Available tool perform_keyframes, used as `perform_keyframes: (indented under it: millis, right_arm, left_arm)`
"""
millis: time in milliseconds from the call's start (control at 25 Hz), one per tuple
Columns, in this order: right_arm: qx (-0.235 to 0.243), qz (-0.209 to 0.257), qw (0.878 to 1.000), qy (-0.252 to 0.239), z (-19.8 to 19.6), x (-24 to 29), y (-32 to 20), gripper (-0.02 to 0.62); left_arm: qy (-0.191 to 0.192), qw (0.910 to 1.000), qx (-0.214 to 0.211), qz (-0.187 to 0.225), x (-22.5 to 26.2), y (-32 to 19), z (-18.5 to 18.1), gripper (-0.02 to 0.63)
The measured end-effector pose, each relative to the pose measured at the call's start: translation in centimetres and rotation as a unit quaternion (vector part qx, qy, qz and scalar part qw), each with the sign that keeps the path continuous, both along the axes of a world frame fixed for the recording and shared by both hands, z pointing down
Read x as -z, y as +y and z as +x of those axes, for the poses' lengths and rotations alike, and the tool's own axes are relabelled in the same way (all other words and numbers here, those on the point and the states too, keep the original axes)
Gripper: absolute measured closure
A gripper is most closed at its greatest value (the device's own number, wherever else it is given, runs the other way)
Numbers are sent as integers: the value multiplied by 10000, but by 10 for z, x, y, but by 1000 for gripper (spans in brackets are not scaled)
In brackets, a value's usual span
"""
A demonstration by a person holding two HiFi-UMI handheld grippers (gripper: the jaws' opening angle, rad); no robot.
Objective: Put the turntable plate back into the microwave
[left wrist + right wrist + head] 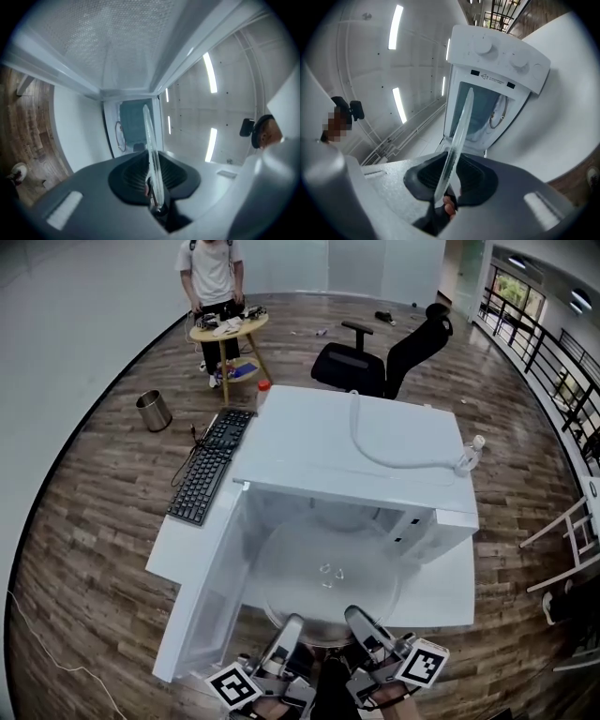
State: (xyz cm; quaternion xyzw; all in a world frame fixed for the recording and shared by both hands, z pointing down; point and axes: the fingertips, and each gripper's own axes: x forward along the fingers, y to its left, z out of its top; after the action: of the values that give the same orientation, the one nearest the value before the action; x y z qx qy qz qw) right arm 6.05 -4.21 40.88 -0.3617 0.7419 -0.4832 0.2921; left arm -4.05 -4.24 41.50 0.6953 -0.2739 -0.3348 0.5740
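I have both tools clenched on the near rim of the glass turntable plate (pixel 328 570). My left gripper (pixel 292 624) and my right gripper (pixel 360 617) each pinch its edge between their pads, side by side. The plate lies roughly flat at the open mouth of the microwave (pixel 356 460), whose door (pixel 202 601) stands swung out on the microwave's left.

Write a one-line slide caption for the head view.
Left claw and right claw pinch the near rim of a round clear glass turntable plate at the mouth of the open white microwave.
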Motion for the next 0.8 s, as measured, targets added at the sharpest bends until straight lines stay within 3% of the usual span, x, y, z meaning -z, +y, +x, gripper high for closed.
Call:
perform_keyframes:
  millis: [800]
  right_arm:
    - [-147, -60, 9999, 50, 11, -30, -73, 535]
  left_arm:
    - [-202, 9996, 123, 119, -30, -74, 11, 535]
